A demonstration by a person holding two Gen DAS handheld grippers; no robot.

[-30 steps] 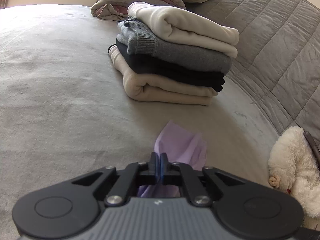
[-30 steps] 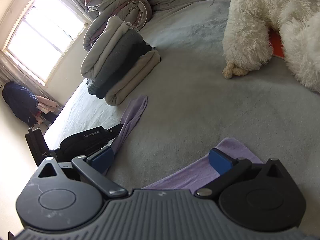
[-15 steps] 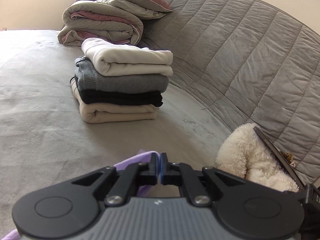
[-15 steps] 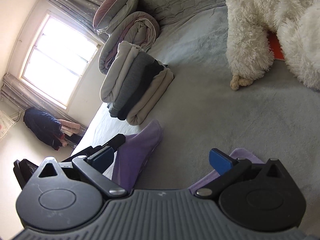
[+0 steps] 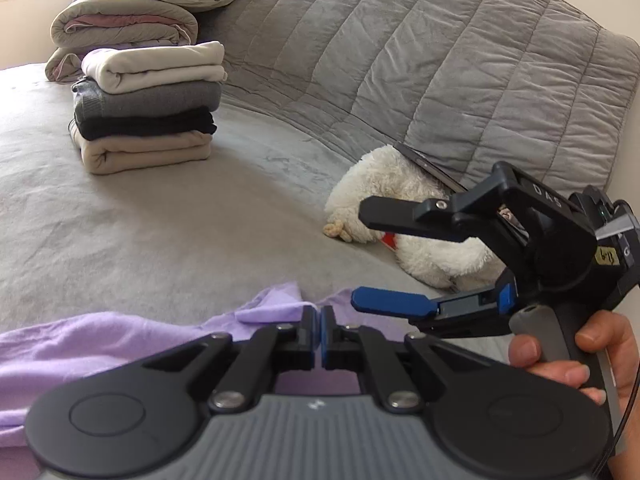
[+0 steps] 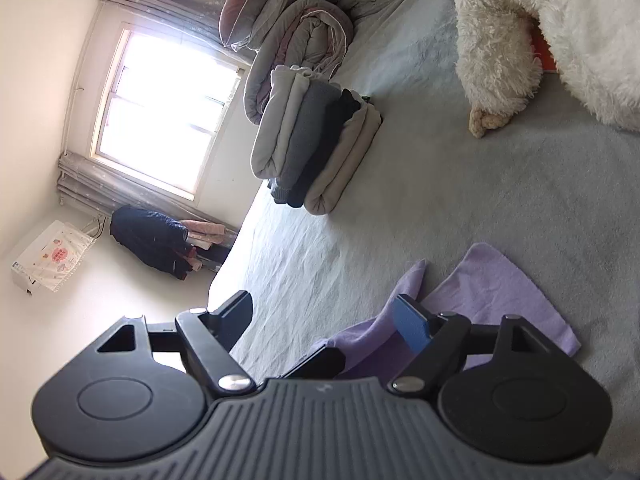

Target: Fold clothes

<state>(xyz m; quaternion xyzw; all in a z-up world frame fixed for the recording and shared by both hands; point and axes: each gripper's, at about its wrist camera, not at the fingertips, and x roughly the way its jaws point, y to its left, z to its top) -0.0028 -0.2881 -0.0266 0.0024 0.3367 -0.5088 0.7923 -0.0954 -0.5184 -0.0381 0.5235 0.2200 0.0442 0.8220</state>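
A lilac garment (image 5: 100,344) lies on the grey bed, spread to the left in the left wrist view. My left gripper (image 5: 320,316) is shut on a fold of its edge, low over the bed. My right gripper (image 5: 360,256) is open, turned on its side just right of the left one, with its blue-padded finger (image 5: 388,300) right over the lilac cloth. In the right wrist view the lilac garment (image 6: 500,292) lies under the open right gripper (image 6: 324,308), and nothing is between the fingers.
A stack of folded clothes (image 5: 148,108) stands at the back left, also in the right wrist view (image 6: 316,140). Rolled quilts and pillows (image 5: 128,20) lie behind it. A white plush toy (image 5: 404,208) lies right, by the quilted grey headboard (image 5: 440,60).
My left gripper has swung right and drawn the lilac cloth over with it, toward the right gripper. The right gripper has rolled sideways and now sits beside the left one, still open.
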